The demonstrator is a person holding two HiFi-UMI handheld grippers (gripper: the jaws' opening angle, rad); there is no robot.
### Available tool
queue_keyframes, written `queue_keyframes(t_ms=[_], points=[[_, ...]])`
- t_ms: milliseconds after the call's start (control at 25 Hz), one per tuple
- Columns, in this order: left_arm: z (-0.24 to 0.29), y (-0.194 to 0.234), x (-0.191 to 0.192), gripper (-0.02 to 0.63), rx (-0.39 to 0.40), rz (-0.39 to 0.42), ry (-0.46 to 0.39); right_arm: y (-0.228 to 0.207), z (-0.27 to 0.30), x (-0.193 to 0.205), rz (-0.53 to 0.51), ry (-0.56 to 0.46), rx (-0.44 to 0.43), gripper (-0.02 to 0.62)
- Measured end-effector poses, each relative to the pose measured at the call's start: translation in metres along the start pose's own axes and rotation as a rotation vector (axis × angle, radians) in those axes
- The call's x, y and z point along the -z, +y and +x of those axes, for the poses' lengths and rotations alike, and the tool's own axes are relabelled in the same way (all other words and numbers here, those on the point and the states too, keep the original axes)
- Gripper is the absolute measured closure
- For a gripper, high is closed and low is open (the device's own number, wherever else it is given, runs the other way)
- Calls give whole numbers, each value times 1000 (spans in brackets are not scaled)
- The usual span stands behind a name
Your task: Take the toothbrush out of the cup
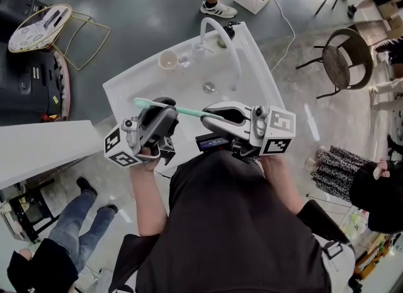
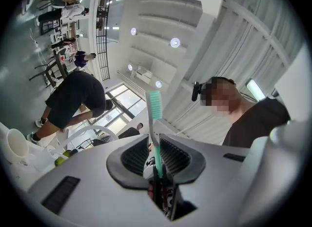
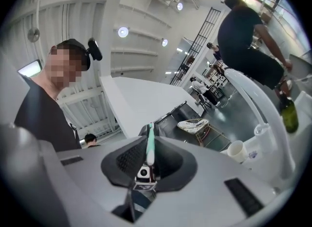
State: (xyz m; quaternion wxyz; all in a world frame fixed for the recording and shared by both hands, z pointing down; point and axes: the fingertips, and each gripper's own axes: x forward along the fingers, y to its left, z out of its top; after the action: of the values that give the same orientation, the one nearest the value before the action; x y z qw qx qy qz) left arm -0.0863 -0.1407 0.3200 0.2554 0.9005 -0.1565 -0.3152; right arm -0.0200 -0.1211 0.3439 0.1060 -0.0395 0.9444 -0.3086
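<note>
Mint-green plastic toothbrush (image 1: pixel 187 111) hangs level above the white sink (image 1: pixel 126 90), clear of the pale round cup (image 1: pixel 167 61) on the sink's far rim. Left tool (image 1: pixel 170 108) pinches it below the bristles, and right tool (image 1: pixel 211 115) pinches its handle end. Removal looks complete; next, one tool must release. One toothbrush, one cup, two tools.

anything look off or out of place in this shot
Nothing is spilled or damaged. The one odd sight: the toothbrush is held crosswise over the sink, pinched by both the left gripper and the right gripper, while the cup stands upright at the back.
</note>
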Motion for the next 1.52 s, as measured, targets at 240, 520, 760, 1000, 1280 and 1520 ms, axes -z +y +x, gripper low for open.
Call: queue_keyframes(t_ms=[240, 520, 760, 1000, 1280, 1520], points=[[-4, 11, 9, 535, -69, -20, -3, -9, -12, -11, 79, -96, 22, 543], [-13, 24, 21, 537, -167, -14, 18, -23, -34, -26, 115, -201, 58, 543], [-6, 15, 22, 598, -196, 34, 28, -22, -52, -49, 87, -284, 61, 543], [3, 7, 26, 598, -185, 72, 74, -20, -57, -59, 67, -315, 55, 543], [6, 5, 27, 598, -176, 74, 91, -16, -56, -62, 57, -322, 41, 543], [8, 3, 27, 598, -176, 73, 88, -14, -56, -63, 47, -319, 32, 543]])
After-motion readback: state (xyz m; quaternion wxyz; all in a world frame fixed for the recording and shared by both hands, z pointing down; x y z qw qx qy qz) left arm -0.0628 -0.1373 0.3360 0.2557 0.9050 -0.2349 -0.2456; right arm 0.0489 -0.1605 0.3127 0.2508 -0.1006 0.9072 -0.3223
